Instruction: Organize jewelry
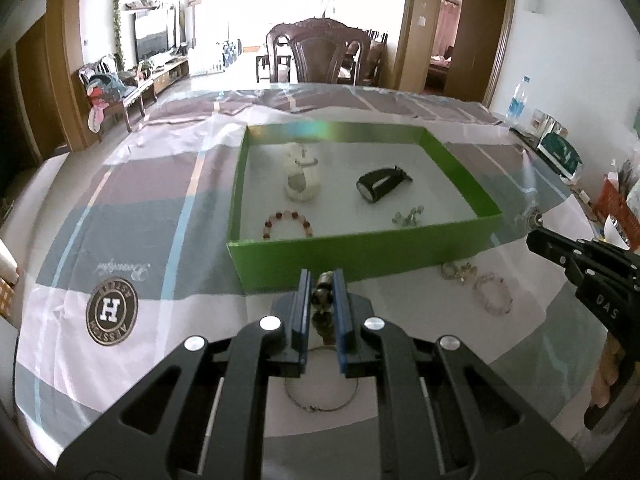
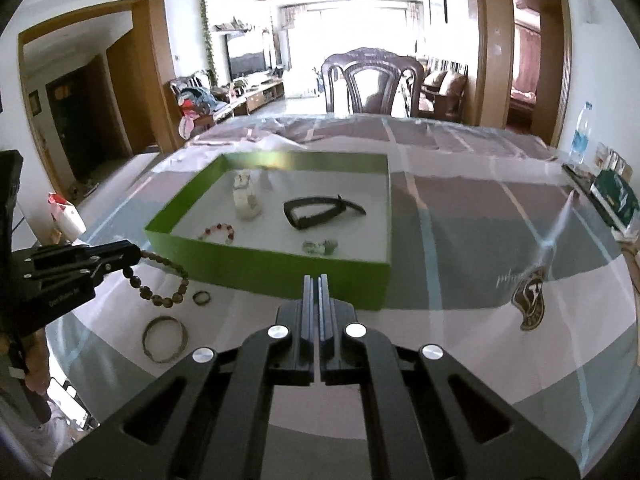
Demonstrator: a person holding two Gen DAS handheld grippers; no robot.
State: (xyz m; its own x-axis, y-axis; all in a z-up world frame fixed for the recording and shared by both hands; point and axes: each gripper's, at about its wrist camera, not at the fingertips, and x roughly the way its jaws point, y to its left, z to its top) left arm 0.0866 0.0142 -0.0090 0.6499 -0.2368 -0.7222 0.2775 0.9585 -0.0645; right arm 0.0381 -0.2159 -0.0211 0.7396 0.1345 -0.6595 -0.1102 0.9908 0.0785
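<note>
The left gripper (image 1: 323,280) is closed on a brown bead bracelet (image 2: 164,276); in the right wrist view the string hangs from its tip as a loop, above the counter (image 2: 460,320) and just in front of the near wall of the green box (image 2: 280,264). In the left wrist view the beads sit between the blue pads (image 1: 305,300), one above the other. The right gripper (image 2: 316,282) is fully closed, its two fingers together, and nothing can be seen between them; it is above the counter, in front of the box's near right corner. On the counter under the hanging bracelet lie one small ring (image 2: 201,298) and one thin metal bangle (image 2: 165,339), near each other but not touching. Further right in the left wrist view, beside the right gripper, lie one pale pink bead bracelet (image 1: 493,294) and one small pale cluster (image 1: 458,271) that is too blurred to name. Inside the box there are four things: one white watch (image 1: 301,178) at the back left, with its long axis going front to back; one black band (image 2: 316,210) at the back right, with its long axis across the box; one red bead bracelet (image 1: 287,224) at the front left; and one small heap of pale pieces (image 1: 408,217) at the front right. A patterned cloth covers the counter.
</note>
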